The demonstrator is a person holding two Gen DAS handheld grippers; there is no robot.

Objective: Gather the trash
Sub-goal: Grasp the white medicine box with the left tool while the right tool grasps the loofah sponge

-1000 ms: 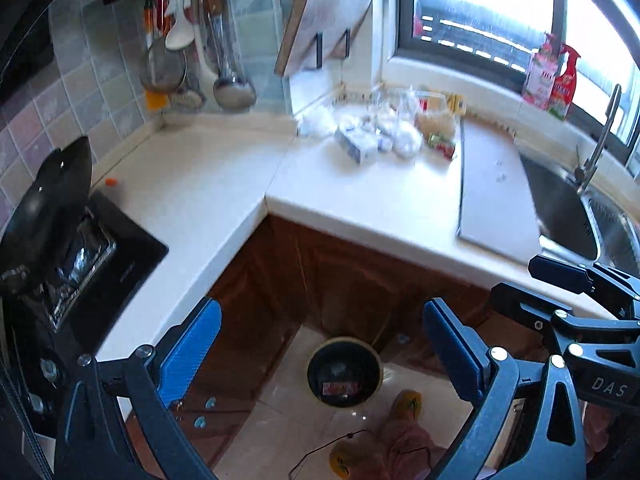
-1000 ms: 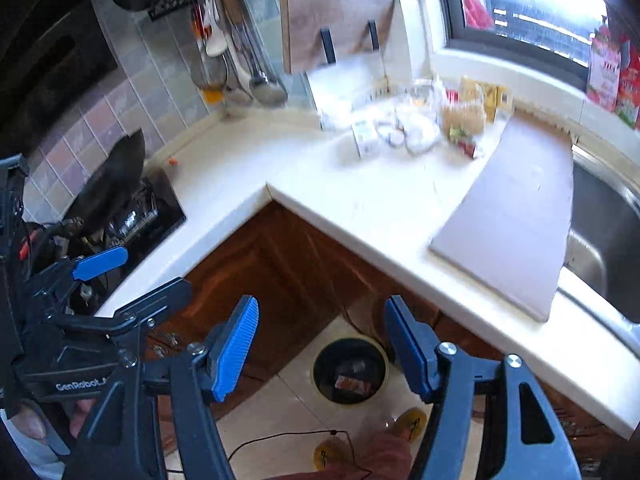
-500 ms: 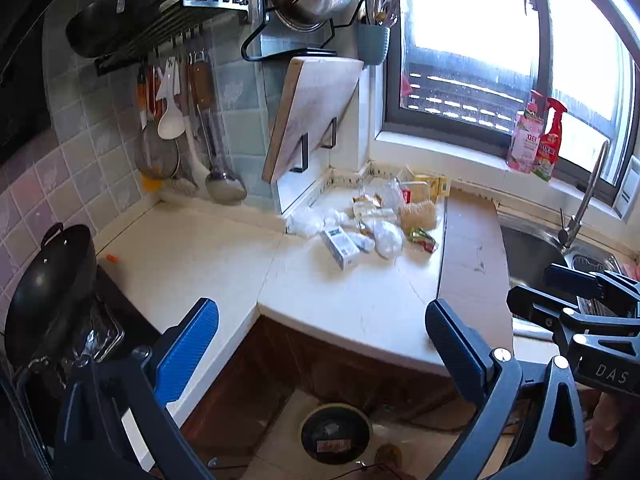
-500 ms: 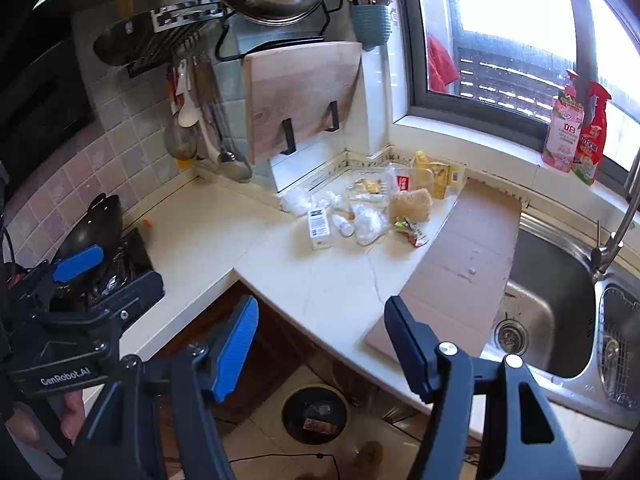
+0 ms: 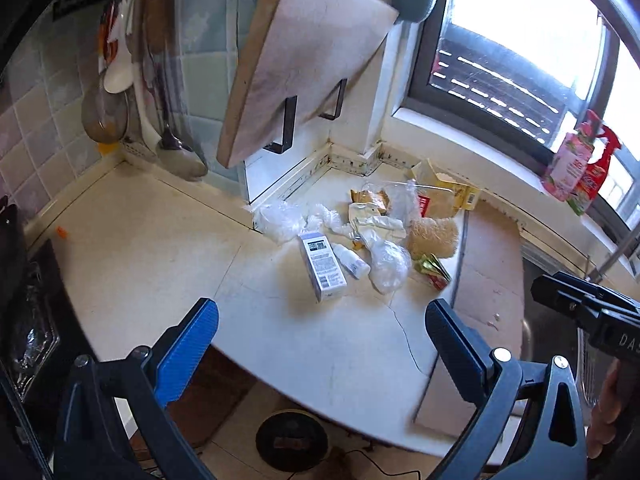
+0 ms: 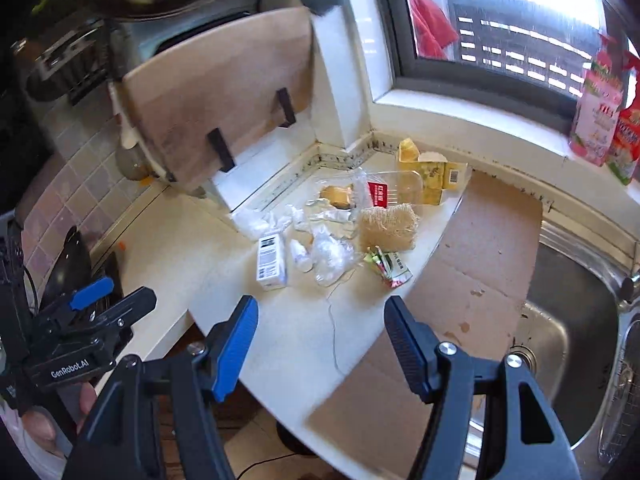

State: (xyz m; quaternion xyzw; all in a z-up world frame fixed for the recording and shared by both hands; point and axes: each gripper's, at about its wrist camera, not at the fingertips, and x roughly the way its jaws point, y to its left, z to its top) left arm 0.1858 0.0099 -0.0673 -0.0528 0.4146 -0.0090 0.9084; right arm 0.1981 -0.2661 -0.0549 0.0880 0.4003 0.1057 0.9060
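Trash pile (image 5: pixel 360 236), sink basin (image 6: pixel 568 344) right-view only

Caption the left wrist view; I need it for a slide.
Open left tool above a corner countertop, facing scattered trash: white box, crumpled plastic.

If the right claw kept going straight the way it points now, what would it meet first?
Probably bare countertop just short of the trash pile; the right claw is open and empty. Nearest items beyond are the crumpled clear plastic and white box. Depth is uncertain.
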